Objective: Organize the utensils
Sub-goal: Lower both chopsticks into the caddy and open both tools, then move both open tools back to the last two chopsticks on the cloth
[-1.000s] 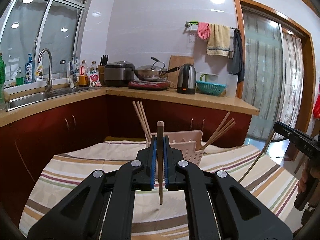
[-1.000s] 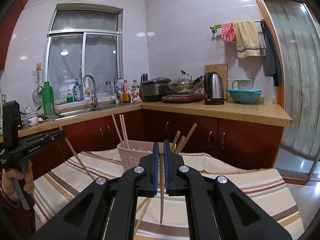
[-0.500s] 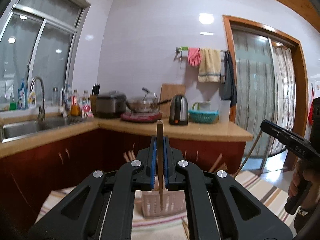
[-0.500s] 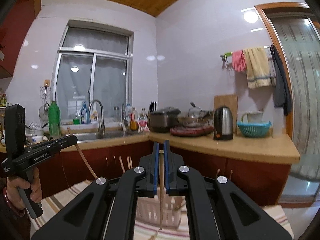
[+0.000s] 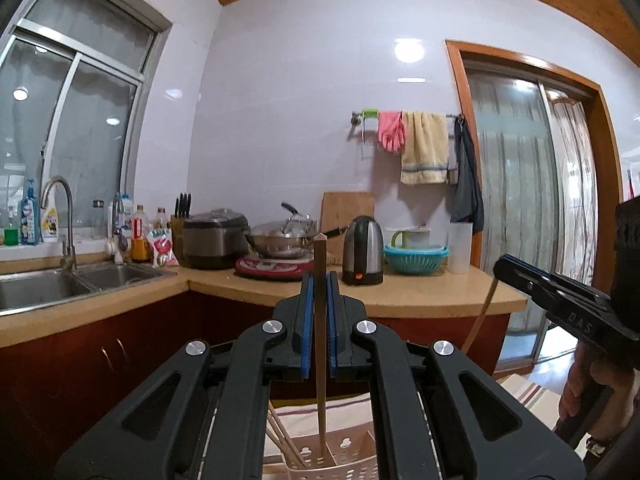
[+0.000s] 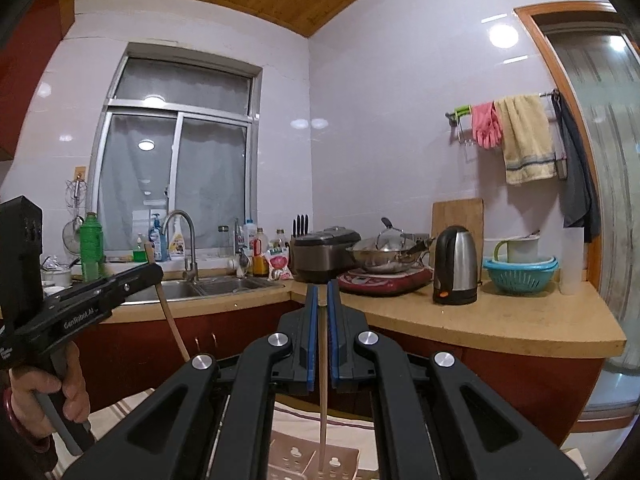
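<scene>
My left gripper (image 5: 319, 280) is shut on a dark brown chopstick (image 5: 321, 408) held upright, its lower tip hanging over a pale perforated utensil basket (image 5: 340, 460) at the bottom edge. Several chopsticks (image 5: 280, 436) lean in that basket. My right gripper (image 6: 322, 290) is shut on a lighter chopstick (image 6: 322, 412), also upright, above the same basket (image 6: 296, 458). Each gripper shows in the other's view: the right gripper (image 5: 560, 304) at the right with its chopstick (image 5: 480, 320), the left gripper (image 6: 100, 296) at the left with its chopstick (image 6: 170, 312), held by a hand (image 6: 60, 392).
A striped tablecloth (image 6: 120, 408) lies under the basket. Behind runs an L-shaped counter (image 5: 420, 300) with a sink (image 5: 60, 284), rice cooker (image 5: 216, 240), wok (image 5: 284, 240), kettle (image 5: 362, 252) and blue colander (image 5: 416, 258). A curtained glass door (image 5: 520, 200) stands to the right.
Both grippers have risen with their chopsticks still clamped. The basket has slid from mid-view to the bottom edge, and most of the tablecloth has dropped out of sight.
</scene>
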### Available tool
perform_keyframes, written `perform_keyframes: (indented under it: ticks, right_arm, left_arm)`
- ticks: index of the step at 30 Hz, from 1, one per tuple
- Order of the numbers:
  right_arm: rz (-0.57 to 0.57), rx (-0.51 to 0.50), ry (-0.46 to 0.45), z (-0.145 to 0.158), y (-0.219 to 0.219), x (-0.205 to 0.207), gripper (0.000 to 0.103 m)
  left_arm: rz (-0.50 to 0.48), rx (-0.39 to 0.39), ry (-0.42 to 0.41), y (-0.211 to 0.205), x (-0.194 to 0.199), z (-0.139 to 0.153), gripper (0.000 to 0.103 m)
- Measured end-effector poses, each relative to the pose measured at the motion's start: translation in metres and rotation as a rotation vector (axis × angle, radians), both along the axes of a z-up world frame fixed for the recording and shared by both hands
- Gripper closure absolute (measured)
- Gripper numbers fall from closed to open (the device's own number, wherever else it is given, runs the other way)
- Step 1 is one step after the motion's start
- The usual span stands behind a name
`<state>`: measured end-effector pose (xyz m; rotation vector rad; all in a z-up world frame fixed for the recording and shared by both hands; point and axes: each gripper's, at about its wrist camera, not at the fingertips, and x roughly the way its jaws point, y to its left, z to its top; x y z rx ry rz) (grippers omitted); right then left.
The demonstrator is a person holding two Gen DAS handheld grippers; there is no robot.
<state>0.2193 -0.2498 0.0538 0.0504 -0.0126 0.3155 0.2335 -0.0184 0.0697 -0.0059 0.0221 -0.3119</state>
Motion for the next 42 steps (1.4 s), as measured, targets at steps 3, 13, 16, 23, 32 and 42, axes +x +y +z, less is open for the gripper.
perform_keyframes:
  ticks: [3, 13, 16, 23, 32, 42]
  right_arm:
    - [0.004, 0.003, 0.043, -0.015, 0.002, 0.018, 0.097]
    - [0.002, -0.029, 0.172, -0.067, 0.014, 0.04, 0.097]
    - [0.001, -0.03, 0.202, -0.074, 0.014, 0.039, 0.097]
    - [-0.02, -0.016, 0.211, -0.071, 0.008, 0.026, 0.093]
    - [-0.044, -0.014, 0.215, -0.075, 0.002, -0.03, 0.074]
    - [-0.065, -0.033, 0.322, -0.138, 0.002, -0.108, 0.072]
  left_arm:
    - [-0.001, 0.016, 0.051, -0.005, 0.02, -0.023, 0.096]
    - [0.004, 0.015, 0.226, -0.001, 0.056, -0.085, 0.096]
    - [0.011, 0.013, 0.244, 0.002, 0.057, -0.091, 0.094]
    - [0.018, 0.018, 0.242, 0.006, 0.042, -0.087, 0.067]
    - [0.035, -0.008, 0.236, 0.012, -0.009, -0.089, 0.043]
    - [0.082, -0.01, 0.325, 0.017, -0.088, -0.137, 0.041]
